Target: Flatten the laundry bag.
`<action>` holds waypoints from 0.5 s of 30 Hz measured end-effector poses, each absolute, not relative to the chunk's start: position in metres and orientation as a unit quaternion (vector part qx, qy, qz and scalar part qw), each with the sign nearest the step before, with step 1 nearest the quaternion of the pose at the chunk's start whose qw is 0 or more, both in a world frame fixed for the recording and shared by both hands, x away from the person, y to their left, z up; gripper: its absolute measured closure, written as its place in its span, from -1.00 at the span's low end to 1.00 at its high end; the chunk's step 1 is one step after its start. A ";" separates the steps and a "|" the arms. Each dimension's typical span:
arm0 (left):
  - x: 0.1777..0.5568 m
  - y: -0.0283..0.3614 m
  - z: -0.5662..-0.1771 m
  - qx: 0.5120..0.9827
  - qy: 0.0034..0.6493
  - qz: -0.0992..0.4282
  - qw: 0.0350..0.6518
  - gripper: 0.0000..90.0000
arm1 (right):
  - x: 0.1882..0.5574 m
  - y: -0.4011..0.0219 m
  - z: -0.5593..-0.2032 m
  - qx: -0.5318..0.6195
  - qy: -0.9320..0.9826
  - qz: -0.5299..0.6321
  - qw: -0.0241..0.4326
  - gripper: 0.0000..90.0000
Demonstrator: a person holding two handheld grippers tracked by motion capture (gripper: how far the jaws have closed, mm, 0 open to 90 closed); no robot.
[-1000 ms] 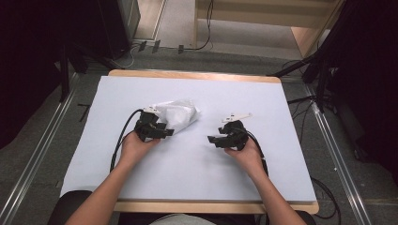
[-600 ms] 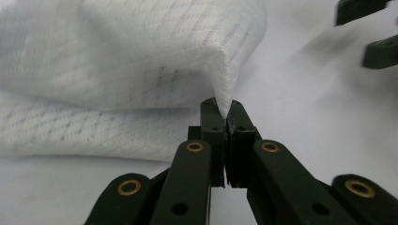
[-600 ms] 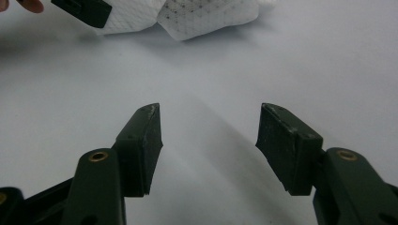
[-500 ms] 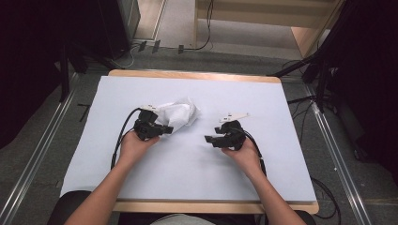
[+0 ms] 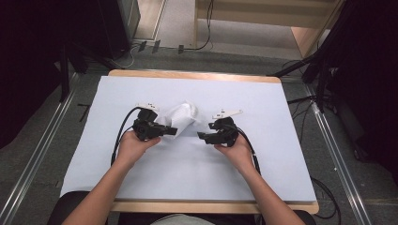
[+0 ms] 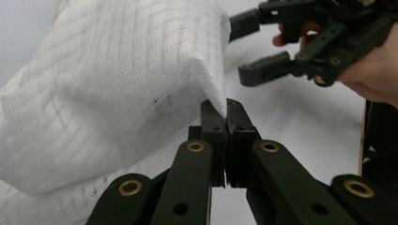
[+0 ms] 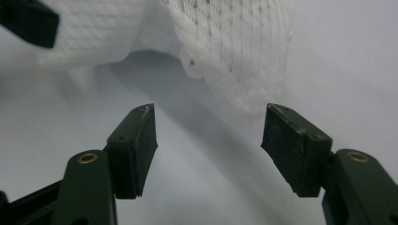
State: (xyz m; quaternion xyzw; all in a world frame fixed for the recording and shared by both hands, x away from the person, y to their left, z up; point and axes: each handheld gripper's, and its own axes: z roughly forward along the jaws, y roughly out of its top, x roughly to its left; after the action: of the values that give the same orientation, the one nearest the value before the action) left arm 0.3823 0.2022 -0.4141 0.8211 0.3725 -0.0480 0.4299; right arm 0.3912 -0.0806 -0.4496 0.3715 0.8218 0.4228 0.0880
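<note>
Left gripper (image 6: 226, 136) pinches my white cloth's (image 5: 180, 118) corner mid-table, lifting it; right gripper (image 7: 209, 140) gapes nearby, empty, jaws just widening. Next I grab the hanging edge.

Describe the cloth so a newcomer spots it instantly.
On the pale sheet covering the table, look mid-table between the two hands. The cloth is a crumpled white woven piece, its corner pinched in the left tool; it is the one soft, white thing between the black tools.
</note>
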 end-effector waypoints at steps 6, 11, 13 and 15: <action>0.378 0.196 -0.415 0.838 0.352 -0.058 0.414 0.99 | 0.400 -0.082 -0.447 0.382 0.812 0.429 0.105 0.18; 0.376 0.197 -0.415 0.840 0.347 -0.059 0.412 0.99 | 0.403 -0.084 -0.444 0.389 0.810 0.426 0.107 0.86; 0.376 0.205 -0.412 0.834 0.355 -0.056 0.419 0.99 | 0.405 -0.088 -0.440 0.394 0.804 0.432 0.108 0.97; 0.376 0.209 -0.411 0.832 0.358 -0.053 0.421 0.99 | 0.406 -0.092 -0.437 0.399 0.800 0.435 0.107 0.98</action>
State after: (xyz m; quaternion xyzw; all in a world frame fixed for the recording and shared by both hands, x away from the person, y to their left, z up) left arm 0.3762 0.2086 -0.4113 0.8319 0.3581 -0.0531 0.4205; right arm 0.4058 -0.0923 -0.4370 0.3990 0.8003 0.4347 0.1068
